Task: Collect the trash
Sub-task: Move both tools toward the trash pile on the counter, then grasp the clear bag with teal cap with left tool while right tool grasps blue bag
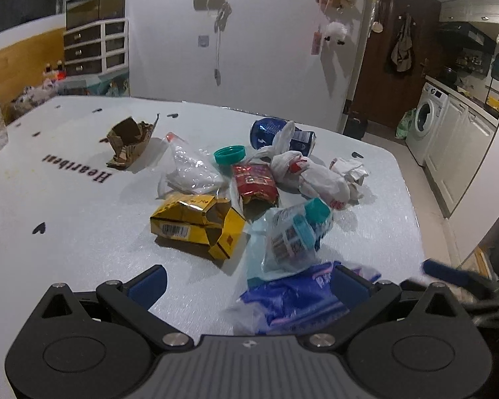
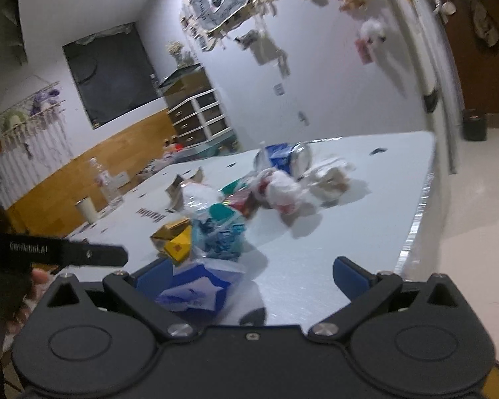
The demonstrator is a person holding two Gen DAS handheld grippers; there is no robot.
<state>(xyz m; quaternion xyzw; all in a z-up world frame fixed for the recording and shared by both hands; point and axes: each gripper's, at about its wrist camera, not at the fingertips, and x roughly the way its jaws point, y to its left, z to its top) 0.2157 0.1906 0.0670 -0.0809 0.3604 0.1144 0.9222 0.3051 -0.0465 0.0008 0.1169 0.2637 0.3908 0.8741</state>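
Your left gripper point(image 1: 248, 281) is spread wide and holds nothing; its right finger sits against the blue wrapper point(image 1: 289, 296) at the near edge of the surface point(image 1: 66, 219). Your right gripper point(image 2: 251, 276) is also wide and empty, with the same blue wrapper point(image 2: 199, 291) just inside its left finger. No bin or bag for the trash shows in either view, so I cannot tell where it should go.

The blue wrapper looks like the piece in hand, since it is nearest both grippers. Centre one gripper over a bunched part of it, not a flat edge, and press down to the surface before closing; thin film will likely slip out of a shallow pinch. Keep the other gripper clear so the two do not collide over one item.

The rest of the trash lies beyond it in one heap:

- The yellow box point(image 1: 196, 224) is torn open and looks empty.
- The red packet point(image 1: 254, 183) is open at its near end; its inside is too dark to tell.
- A clear bag point(image 1: 292, 236) holds a teal-capped item.
- The blue can point(image 1: 279, 133) lies on its side.
- A teal lid point(image 1: 229, 154) lies loose.
- A brown carton point(image 1: 129, 141) sits apart, to the left.
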